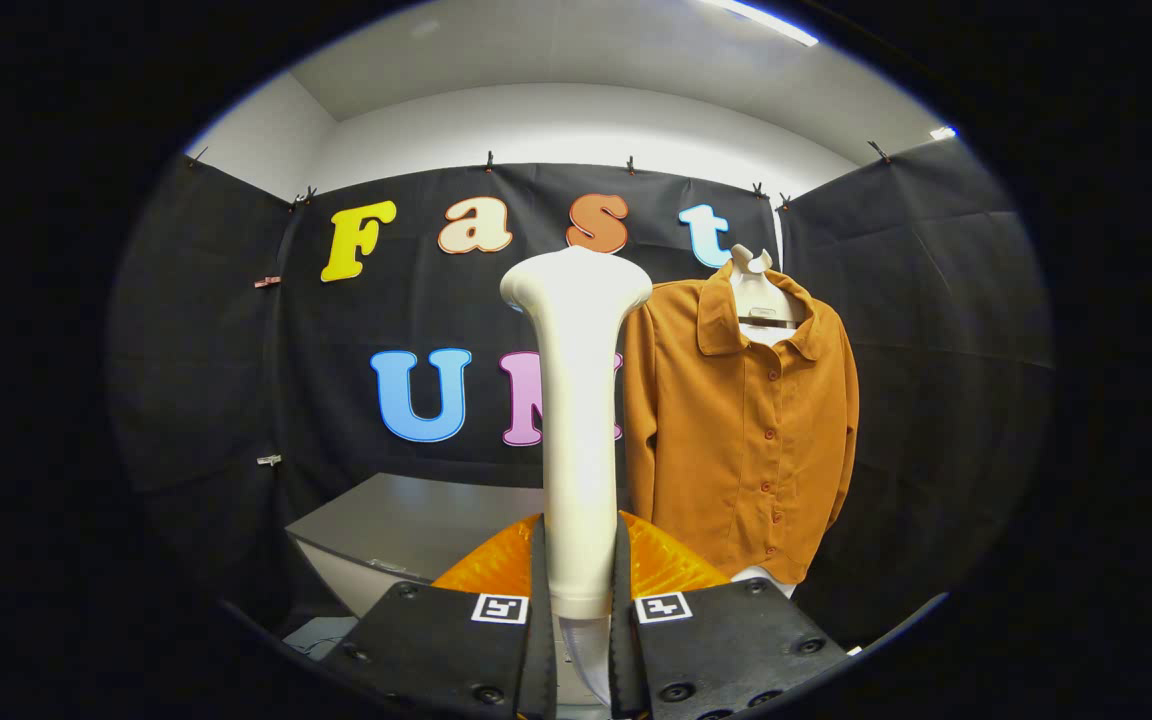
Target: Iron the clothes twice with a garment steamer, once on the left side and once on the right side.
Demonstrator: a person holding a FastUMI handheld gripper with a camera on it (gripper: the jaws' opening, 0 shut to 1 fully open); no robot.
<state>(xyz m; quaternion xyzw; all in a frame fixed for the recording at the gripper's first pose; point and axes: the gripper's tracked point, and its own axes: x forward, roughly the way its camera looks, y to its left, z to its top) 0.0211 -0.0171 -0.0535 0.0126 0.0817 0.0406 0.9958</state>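
We hold the garment steamer (pixel 577 420) upright, the tongs (pixel 576 640) closed on its handle. The shirt (pixel 746 430) hangs beyond, to the right, untouched; we judge both passes remain.

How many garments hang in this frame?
1. A shirt hangs on a hanger against the booth wall, beyond the gripper, which is shut on the steamer. The steamer may hide something behind it.
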